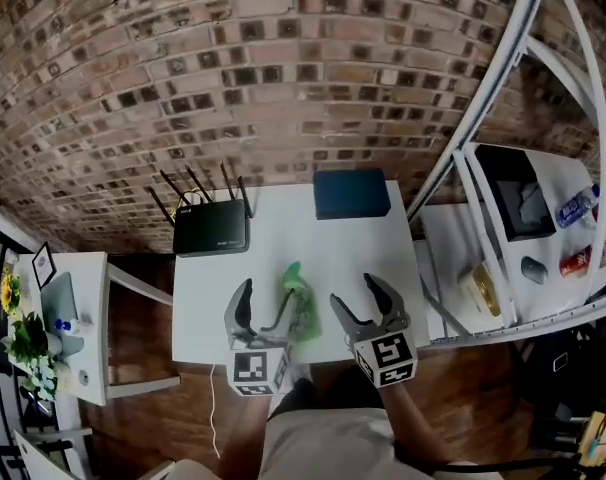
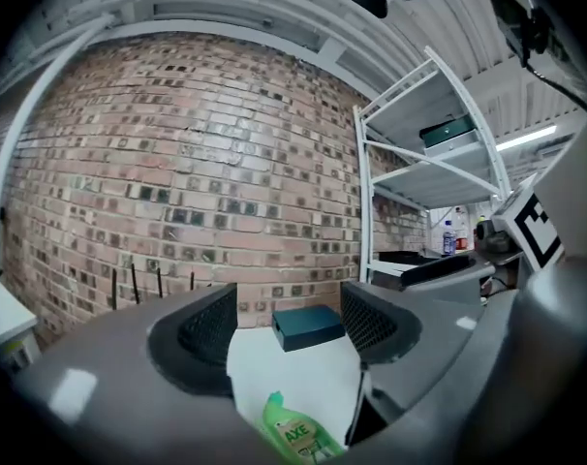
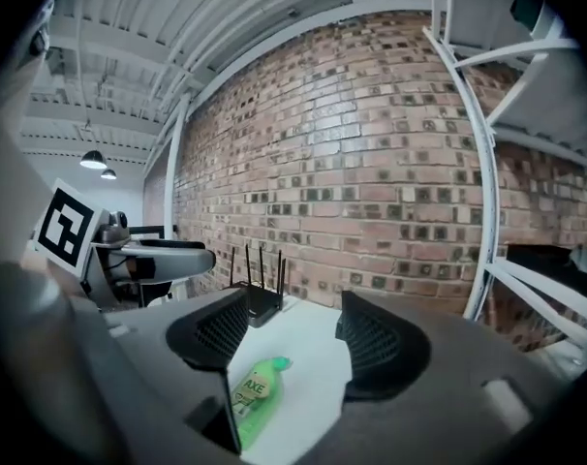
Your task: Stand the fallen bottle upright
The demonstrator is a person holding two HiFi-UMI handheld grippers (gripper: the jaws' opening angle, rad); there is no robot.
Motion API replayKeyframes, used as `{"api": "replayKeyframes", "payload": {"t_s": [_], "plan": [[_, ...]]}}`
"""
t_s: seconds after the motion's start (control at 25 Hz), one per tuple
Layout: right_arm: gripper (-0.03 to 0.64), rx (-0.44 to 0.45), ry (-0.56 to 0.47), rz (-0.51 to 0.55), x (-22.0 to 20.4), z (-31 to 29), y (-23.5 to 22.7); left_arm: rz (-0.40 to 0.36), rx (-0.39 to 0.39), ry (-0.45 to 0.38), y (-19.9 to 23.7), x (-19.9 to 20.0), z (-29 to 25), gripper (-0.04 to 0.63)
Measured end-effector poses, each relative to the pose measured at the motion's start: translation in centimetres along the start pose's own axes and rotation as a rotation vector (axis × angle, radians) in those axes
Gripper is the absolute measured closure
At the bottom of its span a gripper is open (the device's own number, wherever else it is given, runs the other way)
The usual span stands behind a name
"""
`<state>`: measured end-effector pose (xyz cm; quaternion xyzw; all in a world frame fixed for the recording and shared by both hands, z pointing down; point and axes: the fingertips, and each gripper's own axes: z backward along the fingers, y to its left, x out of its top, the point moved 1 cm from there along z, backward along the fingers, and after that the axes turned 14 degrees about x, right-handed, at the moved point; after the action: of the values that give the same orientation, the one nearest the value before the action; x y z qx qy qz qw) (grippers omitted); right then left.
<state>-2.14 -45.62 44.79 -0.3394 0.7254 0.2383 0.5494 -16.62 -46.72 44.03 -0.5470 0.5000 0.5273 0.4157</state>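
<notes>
I reckon approach step: L tongs [image 1: 266,303] & R tongs [image 1: 358,296] both open, empty, green bottle [image 1: 299,313] lying flat on worktop [image 1: 283,218] my side of router [image 1: 211,230]; next needs a grip on its body, then tip upright.

**A:** We see a wall of red-brown brick [image 1: 283,68] running behind everything.

**B:** Yes, and in front of it we have a white rectangular table [image 1: 283,230] standing on a dark wooden floor [image 1: 123,428].

**A:** To the right we make out a tall white metal shelving rack [image 2: 429,180].

**B:** On the left we find a small white side table [image 1: 93,308], with a green leafy plant with yellow flowers [image 1: 28,343] just beside it.

**A:** Overhead we note a pale ribbed ceiling [image 3: 109,56] and two dark hanging lamps [image 3: 93,160].
</notes>
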Motion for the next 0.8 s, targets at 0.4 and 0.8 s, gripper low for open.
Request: {"api": "replayKeyframes", "payload": {"t_s": [0.4,0.8], "plan": [[0.330,0.132,0.099,-0.078,-2.5,-7.8,-5.3,-0.020,0.018,0.352,0.1,-9.0,-8.2,0.259],[0.330,0.142,0.160,-0.107,-5.0,-10.9,-10.6,-0.155,-0.014,0.808,-0.2,-24.1,-14.6,0.235]]}}
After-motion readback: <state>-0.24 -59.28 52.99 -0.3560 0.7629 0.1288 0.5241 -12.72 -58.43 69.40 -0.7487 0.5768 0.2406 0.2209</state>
